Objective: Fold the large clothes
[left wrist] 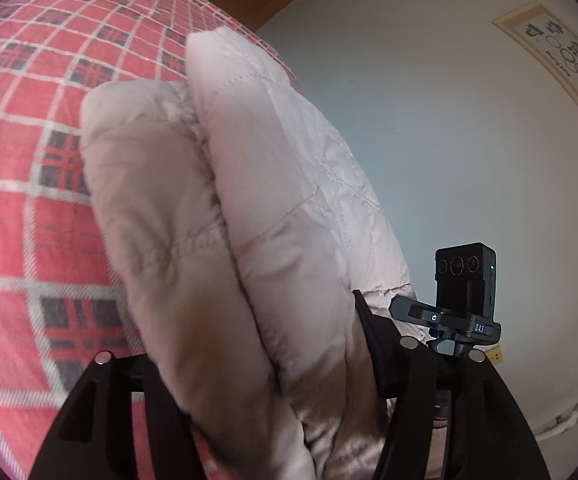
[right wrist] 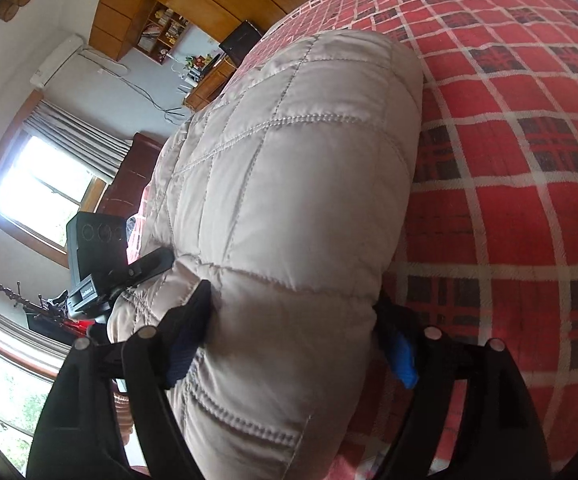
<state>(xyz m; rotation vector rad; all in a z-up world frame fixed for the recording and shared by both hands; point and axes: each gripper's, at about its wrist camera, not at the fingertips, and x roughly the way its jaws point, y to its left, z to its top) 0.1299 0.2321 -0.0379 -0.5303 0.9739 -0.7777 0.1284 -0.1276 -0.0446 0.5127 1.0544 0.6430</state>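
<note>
A: Two grippers, both clamped on the same garment. Left gripper (left wrist: 257,364) has a thick doubled fold of the quilted jacket (left wrist: 249,184) pinched between its fingers; right gripper (right wrist: 293,332) grips another bulky edge of it.

B: Where does the jacket sit?

A: Lifted over the bed, held above the plaid blanket (left wrist: 21,208). In the right wrist view its far end seems to rest on the blanket, but I cannot tell if it is truly touching.

B: The step in hand?

A: My guess: carrying one held edge across to lay a fold. To do it well, keep both grippers level and moving together so the edge stays straight, and let the padding settle flat before letting go. The fill is springy; a fold released too early will likely puff open.

B: Materials?

A: The shell is pale pinkish-beige, smooth, slightly glossy, stitched in a diamond grid, with puffy rounded lobes between the seams. The blanket is woven, matte, red with white lines and dark checked squares. It looks grippy enough to hold the jacket in place.

B: Risks?

A: The slick shell may creep out of the fingers under its own bulk. The grip looks deep on both sides, which helps.
</note>
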